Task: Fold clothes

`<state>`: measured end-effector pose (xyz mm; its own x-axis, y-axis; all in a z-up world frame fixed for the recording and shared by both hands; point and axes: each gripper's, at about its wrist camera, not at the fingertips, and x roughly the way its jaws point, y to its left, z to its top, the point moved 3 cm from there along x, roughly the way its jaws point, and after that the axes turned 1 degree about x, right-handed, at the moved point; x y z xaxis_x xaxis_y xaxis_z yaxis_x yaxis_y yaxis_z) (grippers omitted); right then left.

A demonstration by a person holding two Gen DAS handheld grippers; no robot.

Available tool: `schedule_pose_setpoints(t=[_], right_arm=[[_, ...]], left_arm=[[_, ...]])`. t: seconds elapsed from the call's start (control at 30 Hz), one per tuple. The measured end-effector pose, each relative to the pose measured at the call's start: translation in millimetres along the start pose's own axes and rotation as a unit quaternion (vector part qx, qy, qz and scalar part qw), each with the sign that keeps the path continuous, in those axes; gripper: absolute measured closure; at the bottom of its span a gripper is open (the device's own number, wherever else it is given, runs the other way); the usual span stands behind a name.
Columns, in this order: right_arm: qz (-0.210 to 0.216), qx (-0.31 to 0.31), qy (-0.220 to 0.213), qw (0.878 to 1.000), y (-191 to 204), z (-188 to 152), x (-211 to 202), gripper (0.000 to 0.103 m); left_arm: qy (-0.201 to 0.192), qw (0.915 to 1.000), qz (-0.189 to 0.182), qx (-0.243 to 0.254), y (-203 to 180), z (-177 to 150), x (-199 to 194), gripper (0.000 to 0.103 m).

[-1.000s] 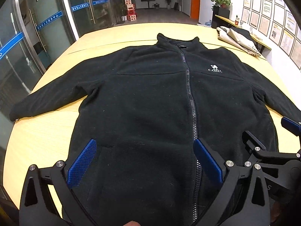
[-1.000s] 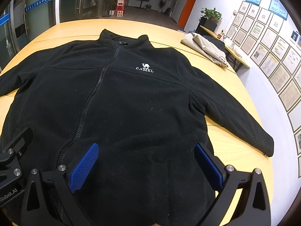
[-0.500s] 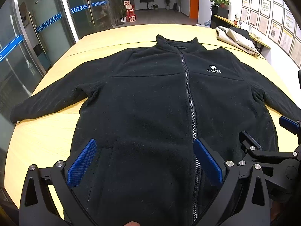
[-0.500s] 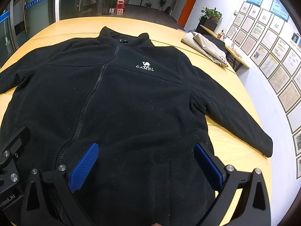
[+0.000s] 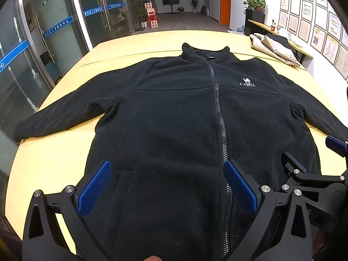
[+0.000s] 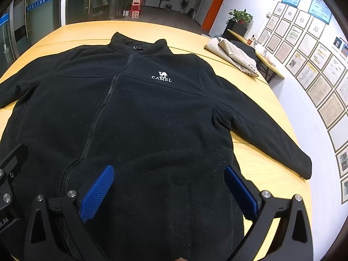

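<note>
**Nothing folded yet: where this fleece could slip on me**

Right now the black fleece jacket [image 5: 174, 130] lies flat and face up on the yellow table [image 5: 50, 163], zipped to the collar, both sleeves spread outward, its hem nearest to me. I hold both grippers above the hem, and neither touches the cloth as far as I can tell.

Starting at my left: the left sleeve [image 5: 58, 117] runs out toward the table's edge, its cuff close to the rim. If I drag it carelessly, I judge it could slide off and pull the body askew. My left gripper [image 5: 167, 184] is spread wide, nothing between its blue pads, hanging over the hem left of the zipper [image 5: 219, 117]. Fleece is thick and springy, so a shallow pinch may catch only the top layer and leave the back behind.

Further right, my right gripper [image 6: 167, 184] is equally spread and empty, over the hem on the logo side. The two tools sit close together; they could knock as I close in. The right sleeve [image 6: 267, 139] also ends near the table's edge.

Readable writing: "CAMEL" in white under a small camel figure on the chest [image 6: 162, 77]. At the far right lies a beige garment [image 6: 235, 54]; the framed wall sheets [image 6: 313, 65] and blue door banners are too small to read.
</note>
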<state>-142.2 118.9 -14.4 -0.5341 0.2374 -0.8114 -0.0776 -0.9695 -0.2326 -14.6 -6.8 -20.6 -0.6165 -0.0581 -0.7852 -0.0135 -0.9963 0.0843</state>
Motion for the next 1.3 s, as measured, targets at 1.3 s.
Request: schedule_pose_setpoints(t=[1.3], right_arm=[[0.125,0.052,-0.058,0.989,-64,15,-4,0.000]], left_arm=[[-0.016,0.9997,-0.016,0.009,10,11,12,0.000]])
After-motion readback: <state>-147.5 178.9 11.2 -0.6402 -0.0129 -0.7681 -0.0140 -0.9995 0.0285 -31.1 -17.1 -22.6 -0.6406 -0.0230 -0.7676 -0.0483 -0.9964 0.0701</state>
